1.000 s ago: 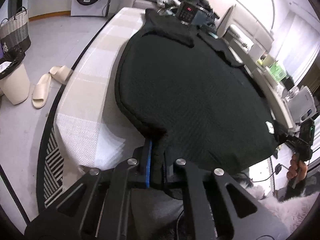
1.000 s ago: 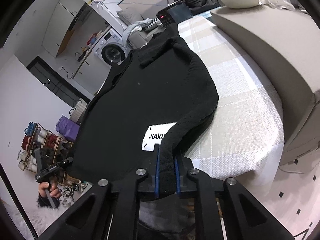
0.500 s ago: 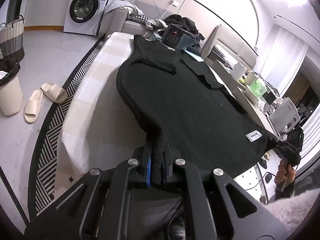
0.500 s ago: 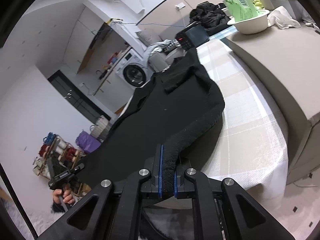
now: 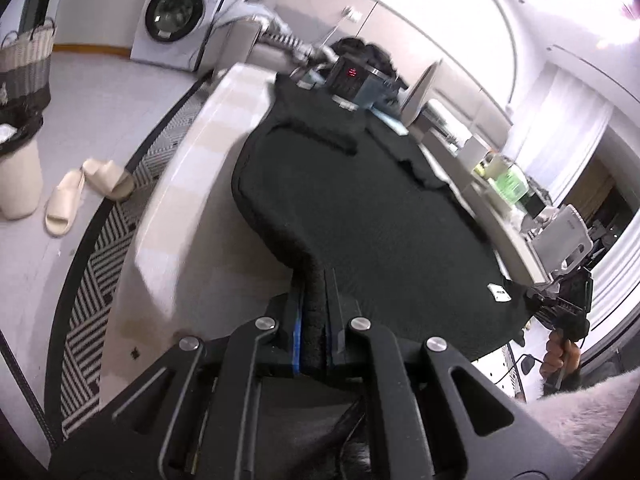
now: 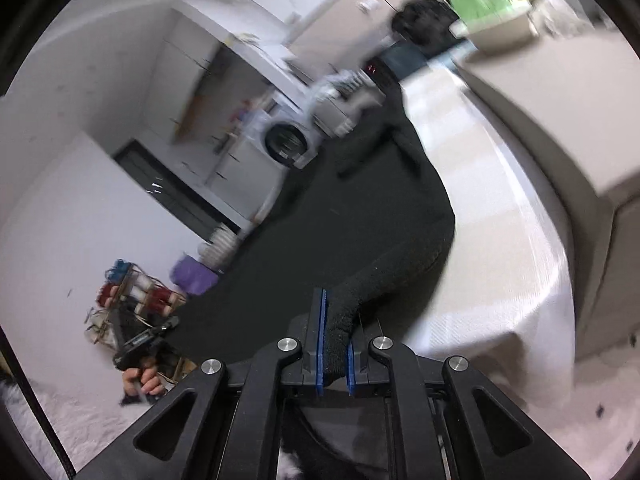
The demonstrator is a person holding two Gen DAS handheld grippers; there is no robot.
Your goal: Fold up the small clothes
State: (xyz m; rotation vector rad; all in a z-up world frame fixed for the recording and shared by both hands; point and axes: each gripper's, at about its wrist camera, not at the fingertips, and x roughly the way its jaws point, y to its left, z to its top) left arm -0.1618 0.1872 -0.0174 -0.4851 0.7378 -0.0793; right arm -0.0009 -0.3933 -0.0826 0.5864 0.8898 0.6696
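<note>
Holding the black knitted sweater (image 5: 360, 208) by its near hem corners: your left gripper (image 5: 314, 336) and right gripper (image 6: 334, 344) both have jaws pinched nearly shut on the thick edge. The rest lies spread on the checked cream table (image 5: 224, 120). Risk: uneven lifting skews the fold; the bulky hem could slip free.

Washing machine (image 5: 173, 10), beige slippers (image 5: 86, 190), wicker basket (image 5: 26, 66)
</note>
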